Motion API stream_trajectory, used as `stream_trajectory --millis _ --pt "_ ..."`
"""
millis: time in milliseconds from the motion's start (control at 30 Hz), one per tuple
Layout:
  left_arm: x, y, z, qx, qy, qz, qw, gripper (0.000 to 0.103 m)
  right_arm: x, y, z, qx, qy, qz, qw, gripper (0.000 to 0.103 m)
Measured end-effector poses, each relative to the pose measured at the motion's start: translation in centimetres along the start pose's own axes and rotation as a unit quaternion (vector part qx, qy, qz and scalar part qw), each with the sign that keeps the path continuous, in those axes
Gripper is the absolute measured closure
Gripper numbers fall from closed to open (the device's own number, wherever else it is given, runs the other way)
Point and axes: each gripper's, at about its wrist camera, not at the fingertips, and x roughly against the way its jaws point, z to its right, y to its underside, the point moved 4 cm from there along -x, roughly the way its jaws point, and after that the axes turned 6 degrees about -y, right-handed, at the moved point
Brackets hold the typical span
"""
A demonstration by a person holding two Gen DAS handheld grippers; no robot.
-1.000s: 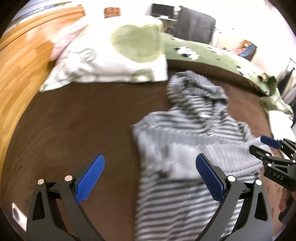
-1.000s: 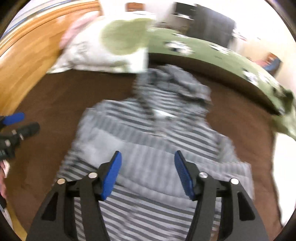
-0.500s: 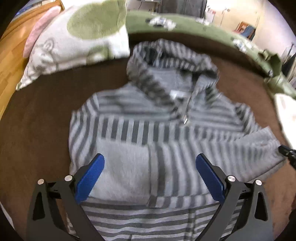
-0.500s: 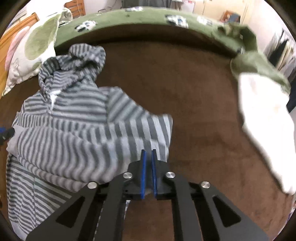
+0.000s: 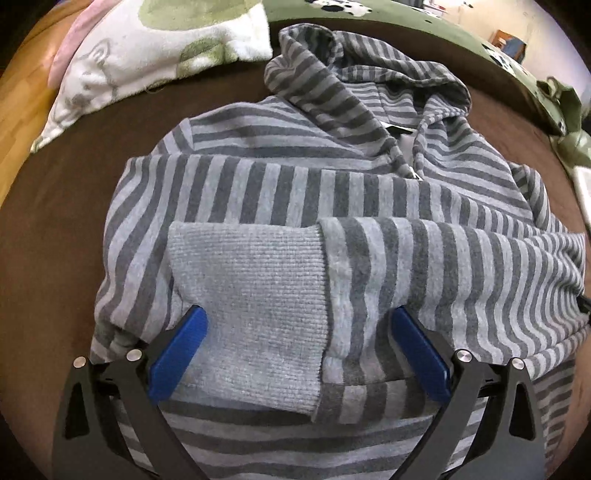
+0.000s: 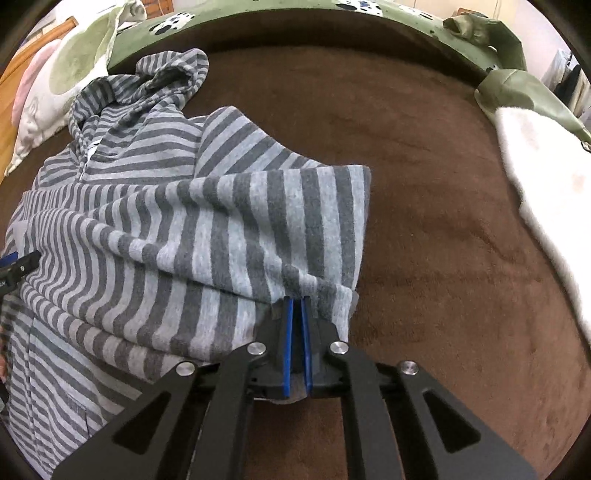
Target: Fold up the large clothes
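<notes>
A grey striped hoodie (image 5: 332, 192) lies face up on a brown bed cover (image 5: 59, 221), hood towards the pillow. Both sleeves are folded across the chest; a plain grey ribbed cuff (image 5: 251, 295) lies on top. My left gripper (image 5: 299, 343) is open, its blue pads either side of that cuff, just above the fabric. In the right wrist view the hoodie (image 6: 147, 221) fills the left half. My right gripper (image 6: 295, 310) is shut on the hoodie's right edge, at the folded sleeve's bend (image 6: 332, 236). The left gripper's tip shows at the far left (image 6: 22, 264).
A white and green pillow (image 5: 155, 55) lies beyond the hood, by a wooden headboard (image 5: 18, 96). A green duvet (image 6: 295, 14) runs along the far side of the bed. A white cloth (image 6: 546, 192) lies at the right edge. Bare brown cover (image 6: 443, 221) lies right of the hoodie.
My left gripper has moved in low over the cuff on the chest. My right gripper swung to the hoodie's right side, closed on its edge, and stays shut there.
</notes>
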Motion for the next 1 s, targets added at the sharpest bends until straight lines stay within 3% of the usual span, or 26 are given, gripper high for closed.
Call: stream_trajectory --millis 67,100,133,200,333,500,600,667,800,900,1000 --pt "0.4 -0.3 0.2 -0.006 -0.002 0.006 1.0 0.006 0.2 -0.3 -0.3 -0.002 0.007 0.001 1.0 0.094" --pt "1.1 -0.2 0.1 -0.007 -0.005 0.013 0.9999 0.006 0.9 -0.4 -0.6 -0.001 0.01 0.008 1.0 0.082" --pt "1.7 -0.2 -0.2 -0.007 -0.009 0.021 0.9997 0.006 1.4 -0.6 -0.8 0.001 0.012 0.014 1.0 0.057" --pt "3.2 -0.1 -1.0 -0.003 -0.017 0.037 0.9992 0.006 3.0 -1.0 -1.8 0.015 0.013 0.037 0.999 0.039" --pt "4.9 0.1 -2.9 0.007 -0.014 0.052 0.9985 0.006 4.4 -1.5 -3.7 0.043 0.018 0.044 0.998 0.039" --pt "2.2 0.7 -4.2 0.034 0.04 0.009 0.9986 0.006 3.9 -1.9 -5.2 0.059 0.018 0.044 0.997 0.039" --pt "0.3 1.3 -4.9 0.075 0.081 -0.015 0.9938 0.006 3.4 -2.2 -5.5 0.052 0.014 0.044 0.998 0.039" --pt "0.3 1.5 -5.1 0.09 0.088 -0.004 0.9921 0.007 3.2 -2.3 -5.8 0.051 0.013 0.044 0.998 0.039" --pt "1.5 1.3 -4.4 0.083 0.088 0.012 0.9926 0.035 3.0 -2.3 -6.5 0.054 0.009 0.039 0.998 0.039" --pt "2.8 0.6 -4.1 0.086 0.093 0.025 0.9917 0.051 3.0 -2.3 -6.9 0.057 0.007 0.037 0.998 0.039" --pt "3.8 0.1 -4.4 0.1 0.101 0.031 0.9894 0.06 3.0 -2.5 -7.1 0.057 0.006 0.037 0.998 0.039"
